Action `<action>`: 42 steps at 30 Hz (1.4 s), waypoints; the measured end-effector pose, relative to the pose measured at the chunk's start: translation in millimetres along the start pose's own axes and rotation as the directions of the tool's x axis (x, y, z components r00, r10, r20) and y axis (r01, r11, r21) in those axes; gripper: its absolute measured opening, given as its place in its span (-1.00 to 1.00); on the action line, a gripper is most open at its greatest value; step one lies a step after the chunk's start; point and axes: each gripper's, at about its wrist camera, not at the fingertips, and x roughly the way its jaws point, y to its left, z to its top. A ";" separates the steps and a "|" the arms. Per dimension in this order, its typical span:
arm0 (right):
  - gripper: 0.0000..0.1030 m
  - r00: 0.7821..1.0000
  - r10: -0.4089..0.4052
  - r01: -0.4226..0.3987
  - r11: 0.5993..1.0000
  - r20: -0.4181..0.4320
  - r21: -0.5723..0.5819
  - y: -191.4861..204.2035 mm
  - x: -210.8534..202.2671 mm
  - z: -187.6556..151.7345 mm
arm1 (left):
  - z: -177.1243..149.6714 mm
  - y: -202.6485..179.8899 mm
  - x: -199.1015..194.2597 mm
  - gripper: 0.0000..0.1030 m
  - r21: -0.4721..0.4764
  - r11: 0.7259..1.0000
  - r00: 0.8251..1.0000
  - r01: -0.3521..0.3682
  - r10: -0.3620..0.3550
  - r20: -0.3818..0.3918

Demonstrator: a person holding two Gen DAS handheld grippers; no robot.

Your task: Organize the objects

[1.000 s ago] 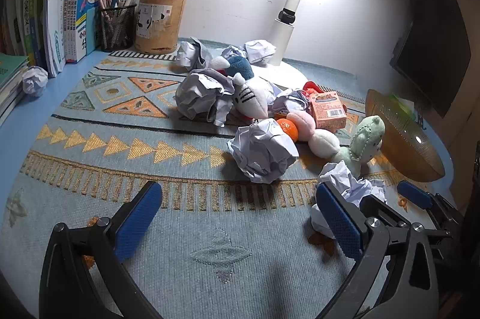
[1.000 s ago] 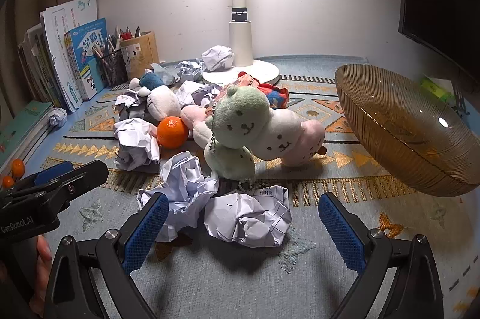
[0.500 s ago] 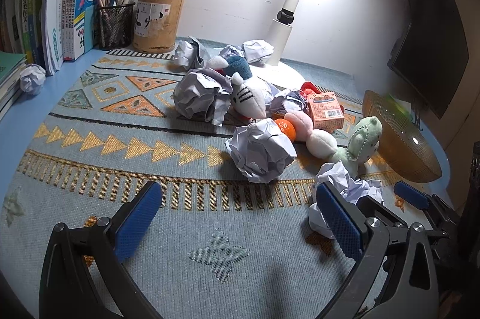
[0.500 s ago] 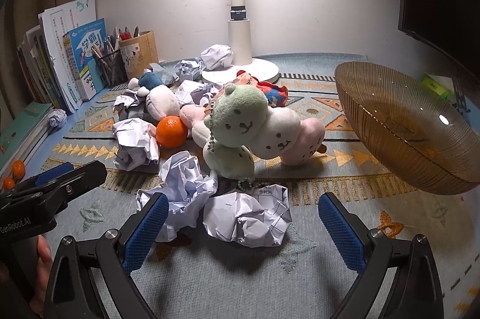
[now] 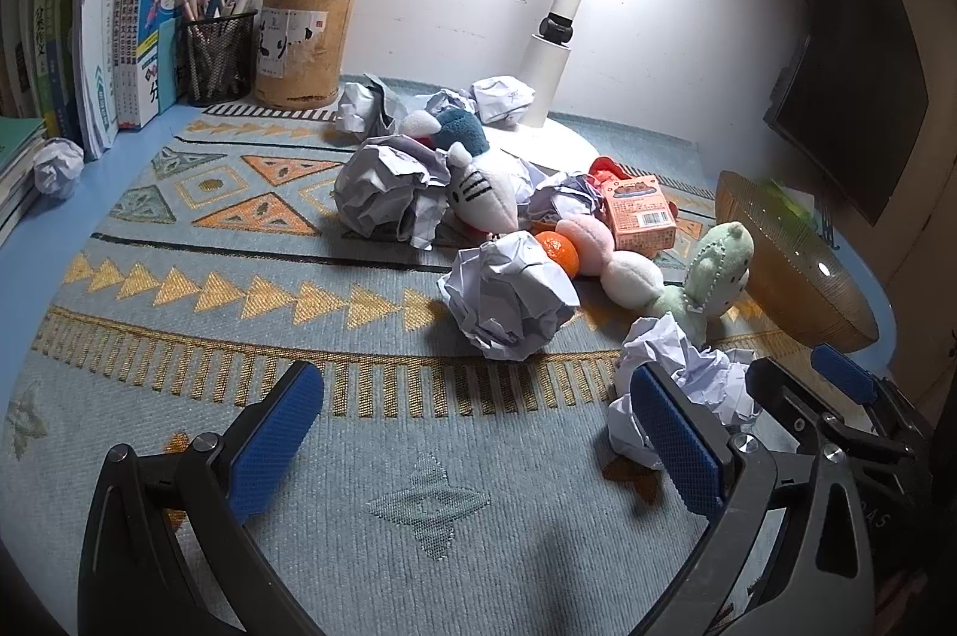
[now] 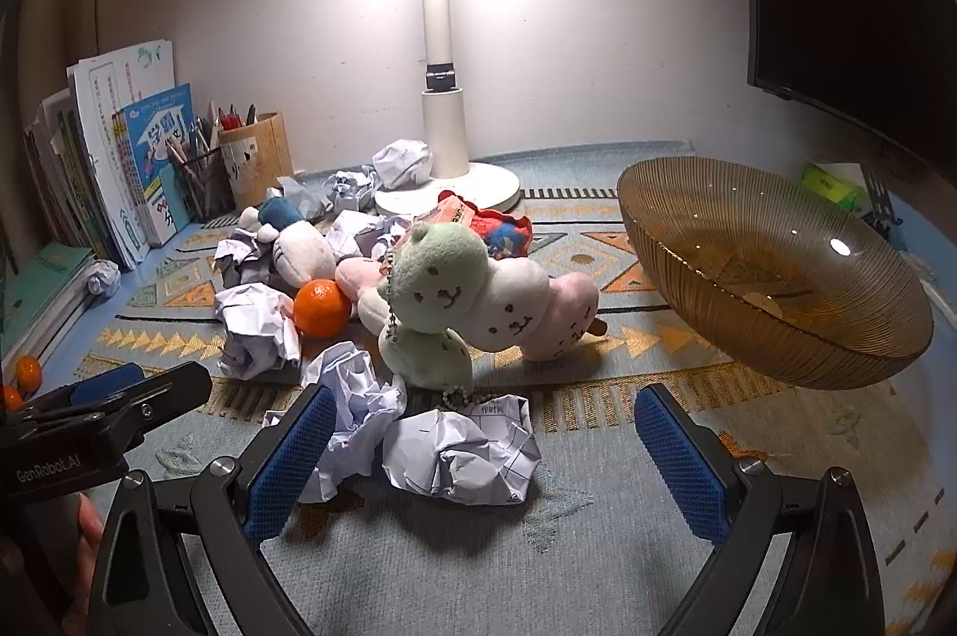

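1. Left gripper (image 5: 478,447): the blue-padded jaws stand wide apart and hold nothing. Only the patterned mat (image 5: 179,337) lies between them.
2. Right gripper (image 6: 478,462): the jaws are spread wide with nothing clamped. A crumpled sheet with printed grid lines (image 6: 460,456) lies on the mat between the two pads, clear of the right pad. A second paper ball (image 6: 353,414) lies against the inner side of the left pad; actual contact cannot be confirmed.
3. The clutter sits in one group at the centre of the mat, in front of the white lamp base (image 6: 448,193).
4. Group contents: a green plush head (image 6: 442,277) joined to white and pink plush segments, an orange (image 6: 322,308), a white plush with a teal cap (image 5: 478,193), an orange carton (image 5: 640,211) and several more paper wads (image 5: 508,301).
5. The amber ribbed glass bowl (image 6: 777,337) sits tilted at the right side of the mat, well apart from the right gripper. No loose object shows inside it.
6. One paper ball (image 5: 57,166) lies off the mat on the blue desk surface, just beside the upright books (image 5: 107,37).
7. A mesh pen holder (image 5: 218,55) and a round wooden pen cup (image 5: 302,49) stand side by side at the back wall.
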 end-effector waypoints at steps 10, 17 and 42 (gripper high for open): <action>0.35 0.984 0.078 -0.088 0.994 -0.160 -0.062 -13.4 4.8 -14.3 | -0.4 -23.1 -3.0 0.99 0.141 0.980 0.989 0.142 -0.137 -0.048; 0.34 0.954 0.139 -0.163 0.984 -0.264 -0.068 -15.1 26.8 -14.7 | 34.1 6.4 24.2 0.94 0.041 0.996 0.992 0.074 -0.070 -0.105; -0.04 0.997 0.081 -0.081 0.997 0.003 0.016 -70.3 -50.5 39.4 | 76.8 -115.5 -22.2 0.03 0.230 0.926 0.953 0.298 -0.301 -0.020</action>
